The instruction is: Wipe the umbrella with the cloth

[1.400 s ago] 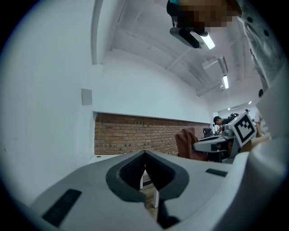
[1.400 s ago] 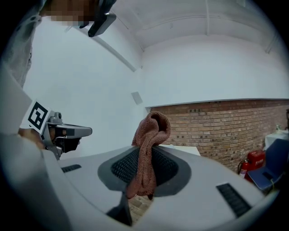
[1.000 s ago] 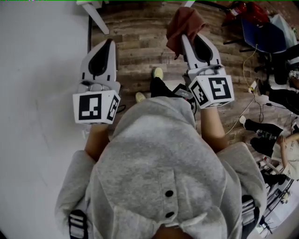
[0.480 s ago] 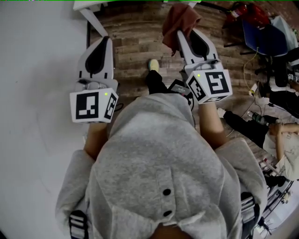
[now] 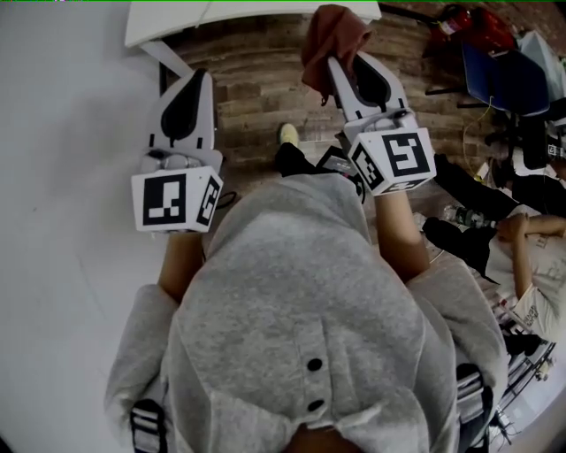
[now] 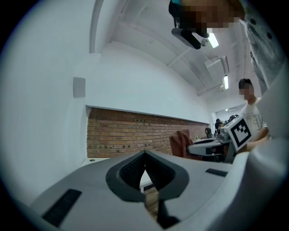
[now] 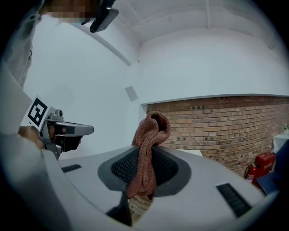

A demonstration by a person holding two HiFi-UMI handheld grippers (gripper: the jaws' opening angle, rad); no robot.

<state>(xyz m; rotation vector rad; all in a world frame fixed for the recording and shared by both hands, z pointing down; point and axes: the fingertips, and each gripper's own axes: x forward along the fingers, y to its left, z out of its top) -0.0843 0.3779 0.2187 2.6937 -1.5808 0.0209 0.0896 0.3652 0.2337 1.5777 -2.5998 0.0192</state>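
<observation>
A reddish-brown cloth (image 5: 329, 37) hangs bunched from the tips of my right gripper (image 5: 340, 64), which is shut on it. In the right gripper view the cloth (image 7: 148, 149) stands up in a fold above the jaws and droops between them, pinched at my right gripper (image 7: 143, 177). My left gripper (image 5: 198, 80) is held level beside it, shut with nothing between its jaws. The left gripper (image 6: 144, 159) view shows its pads meeting, with the cloth (image 6: 180, 142) off to the right. No umbrella shows in any view.
A white table (image 5: 221, 18) edge lies just ahead over the wood floor. A white wall (image 5: 71, 133) runs along the left, with brick wall (image 6: 122, 135) below a ledge. Seated people (image 5: 522, 257), a blue chair (image 5: 500, 66) and a red extinguisher (image 7: 259, 164) crowd the right.
Both grippers have moved forward together, the right one carrying the cloth. The white table edge has come further into view at the top.
</observation>
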